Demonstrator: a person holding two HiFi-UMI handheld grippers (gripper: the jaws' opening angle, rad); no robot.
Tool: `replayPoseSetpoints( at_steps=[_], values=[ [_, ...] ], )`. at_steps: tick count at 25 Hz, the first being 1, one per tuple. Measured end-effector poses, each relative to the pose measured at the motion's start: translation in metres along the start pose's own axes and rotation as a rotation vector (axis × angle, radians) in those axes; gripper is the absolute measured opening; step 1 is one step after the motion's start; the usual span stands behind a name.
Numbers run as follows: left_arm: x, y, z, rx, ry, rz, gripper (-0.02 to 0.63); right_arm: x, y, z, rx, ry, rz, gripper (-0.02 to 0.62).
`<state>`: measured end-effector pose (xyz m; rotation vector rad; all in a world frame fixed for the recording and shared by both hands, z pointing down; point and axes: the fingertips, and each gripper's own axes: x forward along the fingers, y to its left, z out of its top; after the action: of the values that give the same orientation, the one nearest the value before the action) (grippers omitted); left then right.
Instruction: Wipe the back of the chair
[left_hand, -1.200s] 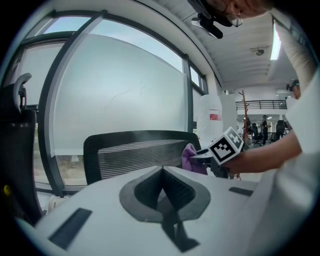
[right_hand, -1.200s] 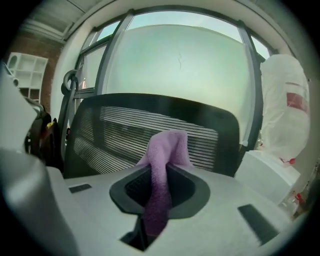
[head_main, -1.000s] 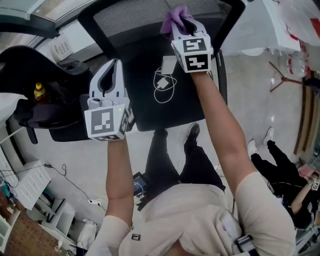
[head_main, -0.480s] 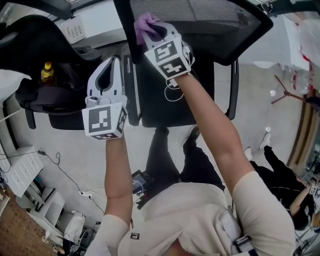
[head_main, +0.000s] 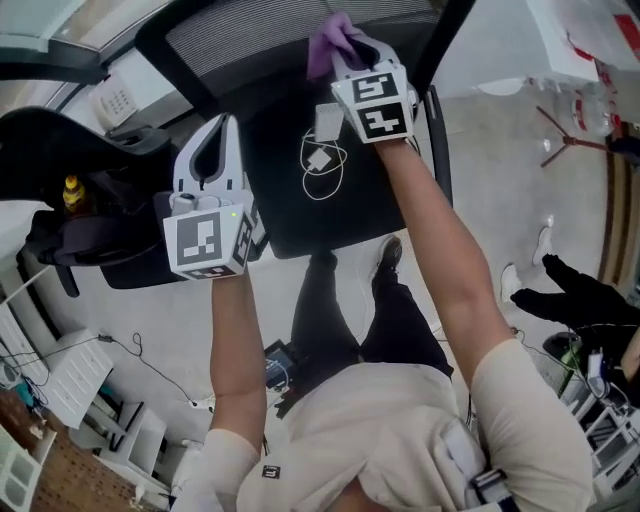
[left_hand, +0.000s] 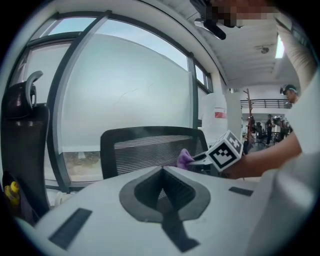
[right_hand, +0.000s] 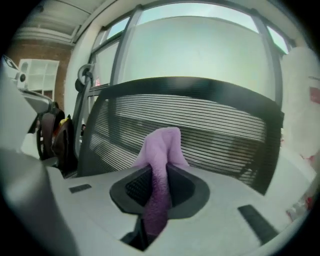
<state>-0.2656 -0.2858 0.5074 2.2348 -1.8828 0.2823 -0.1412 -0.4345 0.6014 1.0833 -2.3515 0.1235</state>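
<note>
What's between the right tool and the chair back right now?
Only the purple cloth, clamped in the right tool's jaws and sticking out toward the mesh chair back; the right gripper view shows it.

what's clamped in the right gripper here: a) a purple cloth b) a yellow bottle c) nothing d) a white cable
A: in the right gripper view, the right gripper is shut on the purple cloth, which sticks up from between its jaws in front of the mesh chair back.
</note>
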Motion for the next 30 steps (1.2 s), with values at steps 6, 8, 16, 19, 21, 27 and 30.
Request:
replayPoseSetpoints(
  at_steps=[6,8,16,19,21,27,30],
  values=[
    [0.03,-0.06,0.014,0.017,-0.002,-0.084,0.008,-0.059,-0.129,-0.043,0.096,0.04,-0.216,0.052],
    [0.037,-0.074,0.017,0.021,-0.002,-0.101,0.008,-0.067,-0.135,-0.046,0.093,0.04,-0.222,0.052],
    [0.034,-0.069,0.016,0.01,-0.002,-0.084,0.008,-0.051,-0.115,-0.036,0.099,0.035,-0.165,0.051],
    [0.024,-0.047,0.008,-0.003,0.0,-0.052,0.008,-0.035,-0.092,-0.028,0.094,0.03,-0.135,0.051],
    [0.016,-0.028,0.003,-0.013,0.002,-0.026,0.008,-0.022,-0.071,-0.021,0.084,0.023,-0.111,0.051],
    [-0.013,0.035,-0.016,-0.04,0.009,0.065,0.008,0.023,0.025,0.009,0.035,-0.006,0.012,0.051],
    [-0.027,0.06,-0.02,-0.056,0.011,0.101,0.008,0.04,0.093,0.029,-0.009,-0.02,0.122,0.051]
  ],
)
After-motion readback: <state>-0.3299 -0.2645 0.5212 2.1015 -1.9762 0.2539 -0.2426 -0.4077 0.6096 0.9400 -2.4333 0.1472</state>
